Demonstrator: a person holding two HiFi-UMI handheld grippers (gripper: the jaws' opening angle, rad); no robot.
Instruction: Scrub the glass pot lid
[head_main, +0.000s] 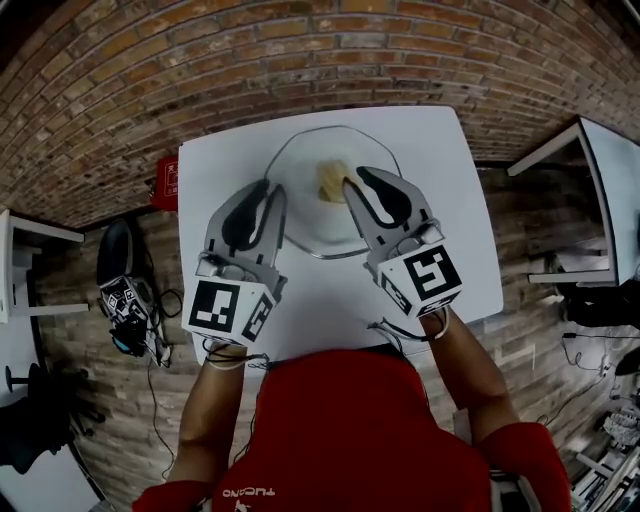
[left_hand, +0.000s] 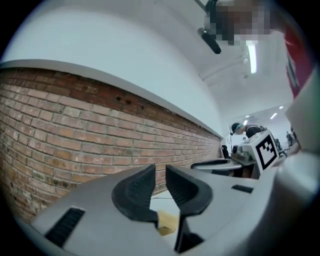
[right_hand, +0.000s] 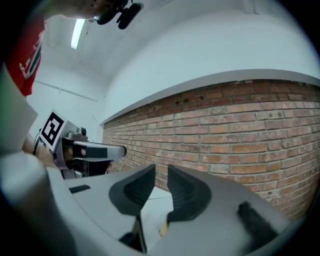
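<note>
The glass pot lid (head_main: 312, 222) lies flat on the white table (head_main: 440, 170), and a small yellow sponge (head_main: 331, 182) rests on its middle. Both grippers hang above the table, side by side and pointing level toward the brick wall. My left gripper (head_main: 266, 196) is over the lid's left rim. Its jaws stand a little apart with nothing between them (left_hand: 160, 172). My right gripper (head_main: 357, 180) is over the lid's right part, beside the sponge. Its jaws also show a narrow empty gap (right_hand: 161, 172). The sponge (left_hand: 167, 221) peeks out below the left jaws.
A brick wall (left_hand: 75, 135) rises behind the table. A red box (head_main: 165, 180) and a black bag with a marker cube (head_main: 125, 292) lie at the left. More white tables stand at the right (head_main: 610, 180) and left (head_main: 22, 275). A person (left_hand: 245, 131) is far off.
</note>
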